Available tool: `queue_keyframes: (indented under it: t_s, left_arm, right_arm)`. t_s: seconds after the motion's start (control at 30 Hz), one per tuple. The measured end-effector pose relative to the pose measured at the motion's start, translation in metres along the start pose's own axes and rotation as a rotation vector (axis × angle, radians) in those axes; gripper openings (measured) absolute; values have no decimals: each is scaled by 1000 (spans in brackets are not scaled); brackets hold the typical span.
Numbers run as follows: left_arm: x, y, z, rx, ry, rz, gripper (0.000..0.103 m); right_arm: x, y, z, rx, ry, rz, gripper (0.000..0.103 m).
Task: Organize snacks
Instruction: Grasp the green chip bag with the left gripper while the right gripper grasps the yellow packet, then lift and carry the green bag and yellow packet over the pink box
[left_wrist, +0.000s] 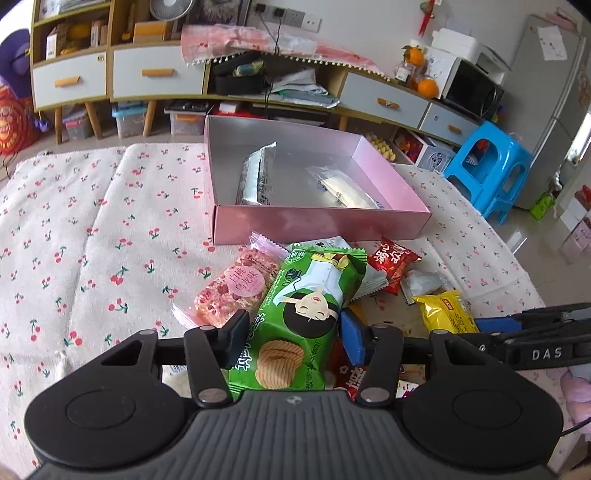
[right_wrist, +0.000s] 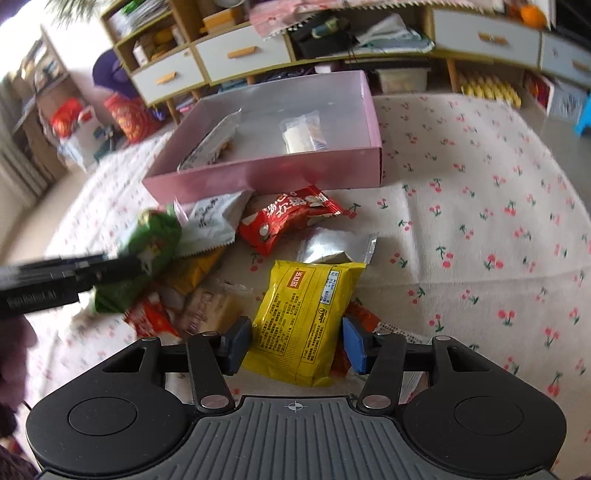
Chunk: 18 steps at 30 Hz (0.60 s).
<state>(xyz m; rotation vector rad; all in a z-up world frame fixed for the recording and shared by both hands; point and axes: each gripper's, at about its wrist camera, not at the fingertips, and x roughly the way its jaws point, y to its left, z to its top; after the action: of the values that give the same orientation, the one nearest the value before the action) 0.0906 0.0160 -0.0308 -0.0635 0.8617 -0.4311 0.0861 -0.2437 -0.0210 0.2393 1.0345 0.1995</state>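
Observation:
A green biscuit packet (left_wrist: 295, 325) lies between the fingers of my left gripper (left_wrist: 293, 339), and both pads press on its sides. My right gripper (right_wrist: 295, 343) is shut the same way on a yellow snack packet (right_wrist: 303, 314). Both packets belong to a heap of snacks on the cherry-print cloth (left_wrist: 92, 240). Just behind the heap stands an open pink box (left_wrist: 317, 225) holding a silver packet (left_wrist: 256, 177) and a clear packet (left_wrist: 343, 188). In the right wrist view the left gripper (right_wrist: 122, 266) comes in from the left, blurred, on the green packet (right_wrist: 147, 251).
Loose in the heap are a pink peach bar (left_wrist: 236, 288), a red packet (right_wrist: 288, 221), a white packet (right_wrist: 214, 225) and a silver pouch (right_wrist: 336, 243). Beyond the cloth stand low cabinets with drawers (left_wrist: 159, 74) and a blue plastic stool (left_wrist: 487, 162).

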Motion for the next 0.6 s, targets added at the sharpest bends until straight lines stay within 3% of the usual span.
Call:
queue_keyframes:
  t_s: [0.3,0.6]
  left_arm:
    - [-10,-1,7,-69,17,-29,48]
    - [-16,-1,19,-140,-9,-41,48]
  right_arm:
    - [-15,-14,11,144,6,72,52]
    - [-26,-16,30,193,-37,107,52]
